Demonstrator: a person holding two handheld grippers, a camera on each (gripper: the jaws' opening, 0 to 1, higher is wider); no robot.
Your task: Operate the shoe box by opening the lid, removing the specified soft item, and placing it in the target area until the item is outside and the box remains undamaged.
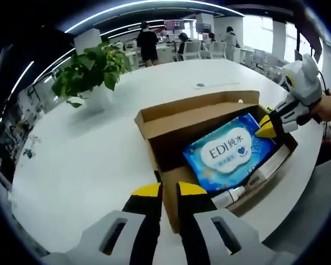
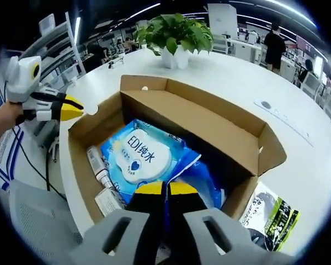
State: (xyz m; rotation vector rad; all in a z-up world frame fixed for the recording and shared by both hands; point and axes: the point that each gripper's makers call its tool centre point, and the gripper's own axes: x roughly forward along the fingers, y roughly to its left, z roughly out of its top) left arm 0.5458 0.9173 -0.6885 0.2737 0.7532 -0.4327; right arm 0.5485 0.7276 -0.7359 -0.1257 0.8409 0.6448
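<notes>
1. The shoe box (image 1: 209, 130) sits open on the white round desk (image 1: 88, 160), its lid flap standing up along the far side in the right gripper view (image 2: 209, 127).
2. Inside lies the soft item, a blue wet-wipe pack (image 1: 231, 154) with a white label; in the right gripper view the same pack (image 2: 149, 160) lies flat in the box bottom.
3. Beside the pack, along one box wall, a small white tube-shaped bottle (image 2: 98, 165) lies on its side next to a flat white card.
4. My left gripper (image 1: 165, 190) hovers at the near short end of the box, its yellow-tipped jaws nearly pressed together with only a slim gap, holding nothing.
5. My right gripper (image 2: 165, 189) reaches into the box, jaws closed on the blue edge of the pack.
6. In the left gripper view the right gripper (image 1: 267, 128) meets the pack's corner.
7. A potted green plant (image 1: 91, 69) stands on the desk beyond the box.
8. A dark and yellow-green packet (image 2: 273, 215) lies on the desk just outside the box.
</notes>
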